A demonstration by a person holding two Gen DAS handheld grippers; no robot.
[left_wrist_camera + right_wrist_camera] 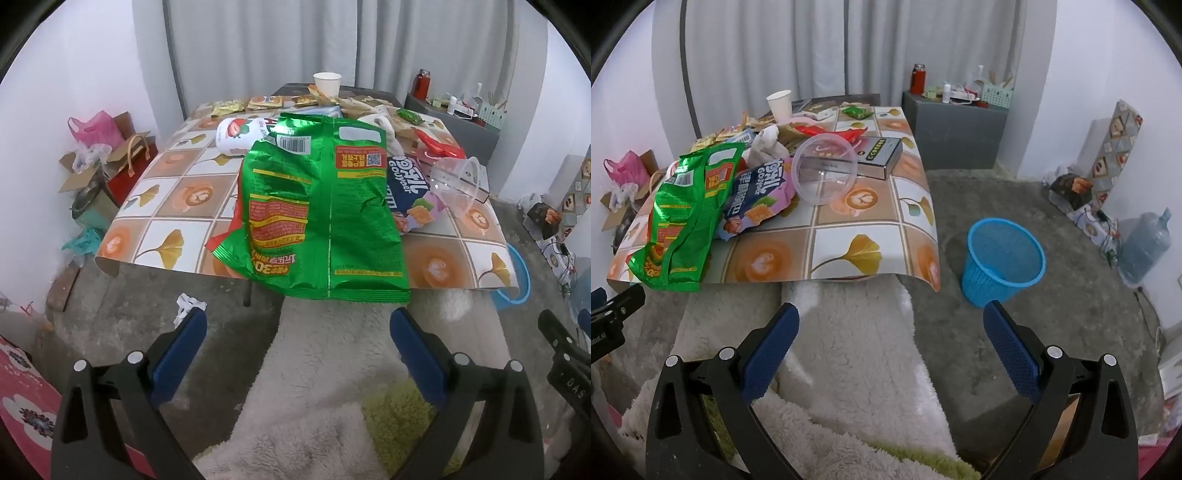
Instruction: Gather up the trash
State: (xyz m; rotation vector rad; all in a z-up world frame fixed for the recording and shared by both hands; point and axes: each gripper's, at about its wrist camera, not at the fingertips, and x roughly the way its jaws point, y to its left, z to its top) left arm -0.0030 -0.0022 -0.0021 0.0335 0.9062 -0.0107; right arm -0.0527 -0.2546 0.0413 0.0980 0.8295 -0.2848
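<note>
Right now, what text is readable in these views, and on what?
"Gouyoer": dark blue snack bag.
"30": upside down on the green snack bag.
"DAS": right gripper's black body, seen from the left wrist.
Green bag's fine print, barcode digits, grey box label: too small or blurred.

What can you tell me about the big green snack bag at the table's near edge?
The green snack bag is shiny crinkled foil, lying flat with its printed back up: barcode, red and yellow panels, a centre seam. It looks flattened, likely empty. Its crimped bottom edge overhangs the near edge of the table. It rests partly over a blue and pink wrapper and other litter. Neither gripper touches it.
</note>
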